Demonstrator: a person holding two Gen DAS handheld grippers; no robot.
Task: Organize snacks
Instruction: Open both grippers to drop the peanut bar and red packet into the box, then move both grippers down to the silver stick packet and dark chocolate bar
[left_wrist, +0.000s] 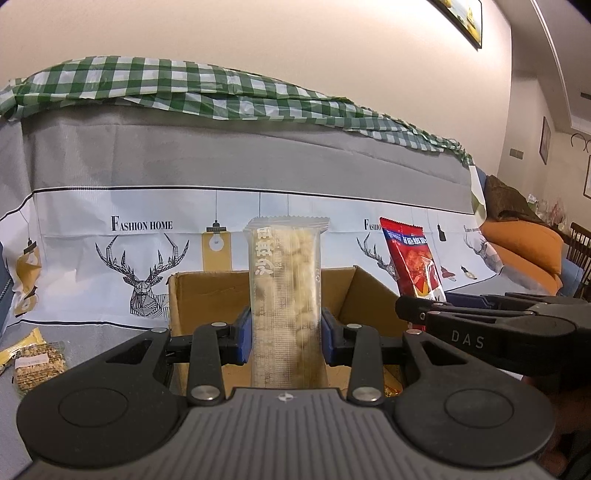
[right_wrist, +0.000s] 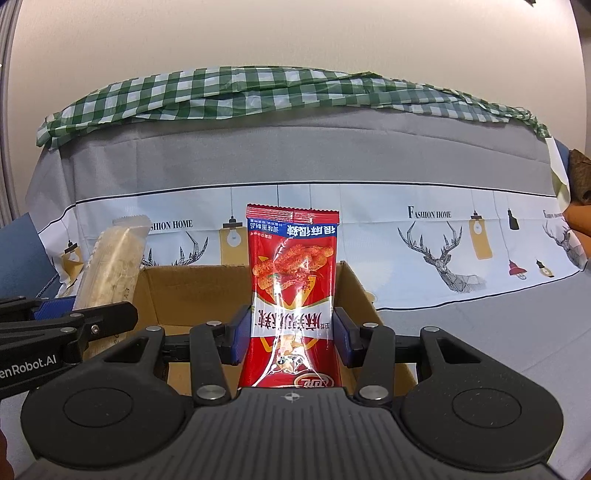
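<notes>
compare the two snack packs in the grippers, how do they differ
The clear pale snack pack is see-through and narrow; the red snack pack is opaque, printed and wider. The clear one sits in the left gripper, the red one in the right gripper. Both stand upright, clamped at the sides, over the open cardboard box.

I am working in a home living room. Evidence: a sofa (left_wrist: 240, 162) draped in a grey cover printed "Fashion Home" with deer and lamps, a green checked cloth (left_wrist: 207, 92) along its top. Above the sofa's right end hangs a framed picture (left_wrist: 463, 18). Beyond that end, an orange cushion (left_wrist: 521, 251) and a wooden chair (left_wrist: 580, 247).
</notes>
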